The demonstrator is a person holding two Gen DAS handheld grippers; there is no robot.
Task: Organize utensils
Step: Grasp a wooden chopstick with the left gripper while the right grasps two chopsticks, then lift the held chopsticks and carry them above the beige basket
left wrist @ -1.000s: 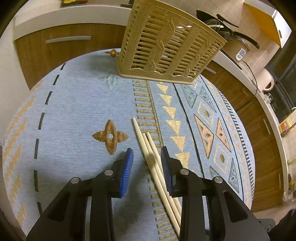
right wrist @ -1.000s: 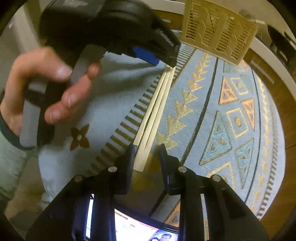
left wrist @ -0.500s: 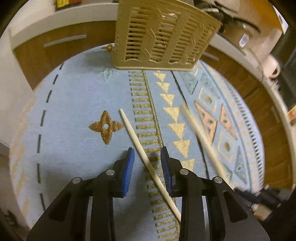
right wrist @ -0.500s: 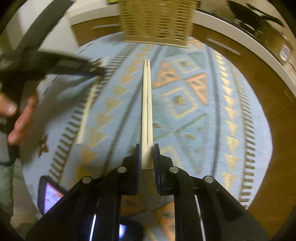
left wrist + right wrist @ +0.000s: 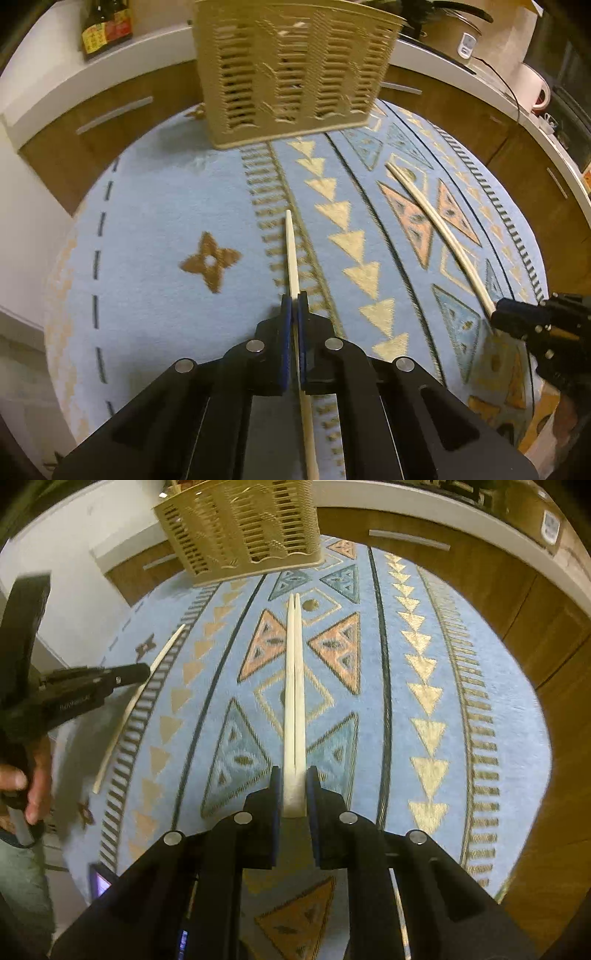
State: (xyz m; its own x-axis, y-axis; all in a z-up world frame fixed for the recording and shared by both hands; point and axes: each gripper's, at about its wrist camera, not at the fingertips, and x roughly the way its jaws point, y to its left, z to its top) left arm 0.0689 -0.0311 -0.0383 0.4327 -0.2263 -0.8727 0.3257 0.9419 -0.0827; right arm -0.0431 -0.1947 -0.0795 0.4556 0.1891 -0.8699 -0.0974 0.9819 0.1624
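My left gripper (image 5: 294, 308) is shut on one pale wooden chopstick (image 5: 291, 254), gripped partway along, its tip towards the beige slatted utensil basket (image 5: 291, 70) at the table's far side. My right gripper (image 5: 294, 782) is shut on a pair of chopsticks (image 5: 294, 686) held side by side near their thick ends, also aimed at the basket (image 5: 243, 524). In the left wrist view the right gripper (image 5: 496, 315) and its pair (image 5: 436, 221) show at the right. In the right wrist view the left gripper (image 5: 146, 672), its chopstick (image 5: 125, 716) and a hand (image 5: 33, 775) show at the left.
A round table wears a blue patterned cloth (image 5: 159, 206). Wooden cabinets under a white counter (image 5: 110, 66) curve behind it, with a bottle (image 5: 107, 29), a cooker (image 5: 458, 40) and a kettle (image 5: 535, 88). A lit phone screen (image 5: 99, 882) sits at the table's near left edge.
My left gripper has shut on the single chopstick that lay between its open jaws. My right gripper has carried the pair off to the right, away from the left gripper, and swung them towards the basket.
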